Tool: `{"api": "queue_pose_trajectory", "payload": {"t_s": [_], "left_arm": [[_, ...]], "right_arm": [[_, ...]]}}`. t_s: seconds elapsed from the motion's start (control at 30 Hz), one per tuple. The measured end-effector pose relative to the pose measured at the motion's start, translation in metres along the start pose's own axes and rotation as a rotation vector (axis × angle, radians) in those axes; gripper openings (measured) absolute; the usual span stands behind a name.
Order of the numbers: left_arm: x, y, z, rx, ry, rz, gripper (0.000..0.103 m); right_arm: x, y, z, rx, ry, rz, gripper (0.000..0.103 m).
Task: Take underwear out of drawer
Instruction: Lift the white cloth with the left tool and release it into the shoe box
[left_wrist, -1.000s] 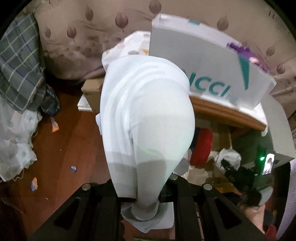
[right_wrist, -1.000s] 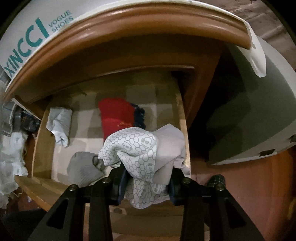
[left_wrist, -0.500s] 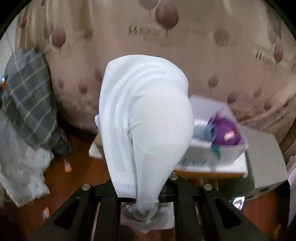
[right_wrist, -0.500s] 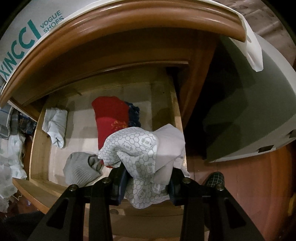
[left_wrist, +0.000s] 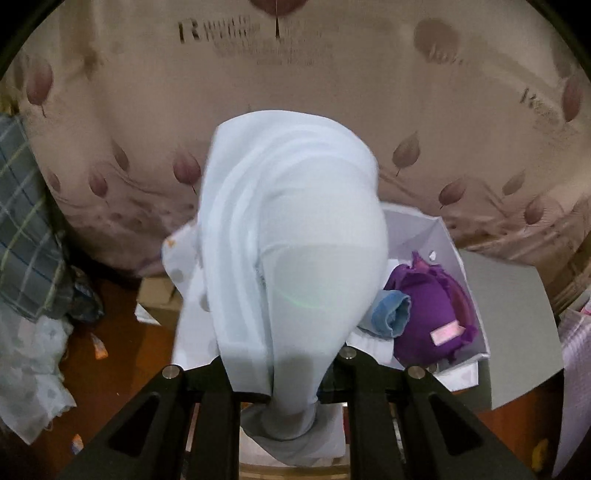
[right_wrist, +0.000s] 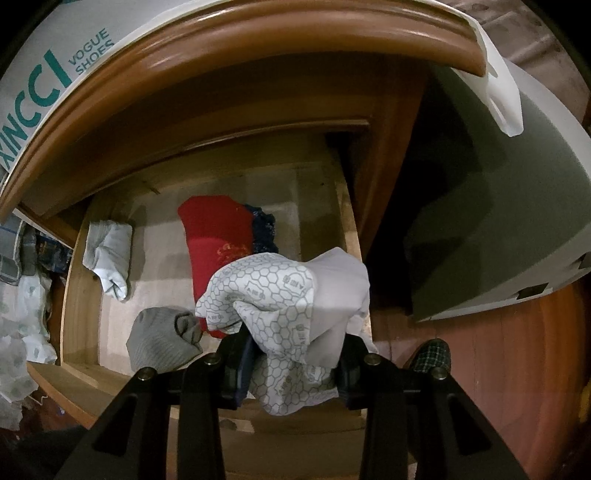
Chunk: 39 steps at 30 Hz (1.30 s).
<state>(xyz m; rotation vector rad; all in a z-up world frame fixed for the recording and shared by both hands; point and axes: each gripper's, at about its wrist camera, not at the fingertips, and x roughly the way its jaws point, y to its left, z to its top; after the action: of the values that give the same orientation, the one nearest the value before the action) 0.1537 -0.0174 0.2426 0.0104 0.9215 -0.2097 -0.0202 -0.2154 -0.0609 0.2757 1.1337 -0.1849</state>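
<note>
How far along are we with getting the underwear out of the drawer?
Two pieces are out and in hand: the left gripper clamps a pale blue garment, the right gripper a hexagon-print garment. Left in the drawer: red, navy, white and grey items.

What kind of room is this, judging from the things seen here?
Most likely a bedroom at home. An open wooden drawer holds folded clothes, a leaf-print bedspread hangs over the wood floor, and a shoe box sits on the cabinet.
</note>
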Motion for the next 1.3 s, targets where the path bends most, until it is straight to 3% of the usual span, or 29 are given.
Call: {"api": "queue_pose_trajectory", "payload": {"t_s": [0.3,0.4,0.7,0.83,0.97,1.17,1.3], "left_arm": [[0.072,-0.025,0.003,0.093,0.069,0.064,0.014],[0.087,-0.024,0.001,0.081,0.095,0.083,0.016],[0.103,-0.017,-0.007,0.096,0.126,0.110,0.044],[0.096,-0.020,-0.012,0.130,0.089,0.121,0.057],[0.077,-0.022,-0.014,0.155,0.028,0.129,0.061],[0.038,-0.014,-0.021,0.117,-0.053,0.124,0.064],[0.010,-0.002,-0.040,0.068,-0.100,0.130,0.076]], "right_arm": [[0.002,0.000,0.001,0.002,0.011,0.002,0.036],[0.002,0.000,0.001,0.004,0.014,0.003,0.036],[0.003,-0.002,0.002,0.010,0.023,0.014,0.036],[0.004,-0.001,0.001,0.005,0.028,0.014,0.036],[0.003,-0.001,0.001,0.000,0.030,0.014,0.036],[0.004,0.000,0.002,-0.006,0.031,0.010,0.036],[0.005,0.000,0.002,-0.011,0.034,0.010,0.036]]}}
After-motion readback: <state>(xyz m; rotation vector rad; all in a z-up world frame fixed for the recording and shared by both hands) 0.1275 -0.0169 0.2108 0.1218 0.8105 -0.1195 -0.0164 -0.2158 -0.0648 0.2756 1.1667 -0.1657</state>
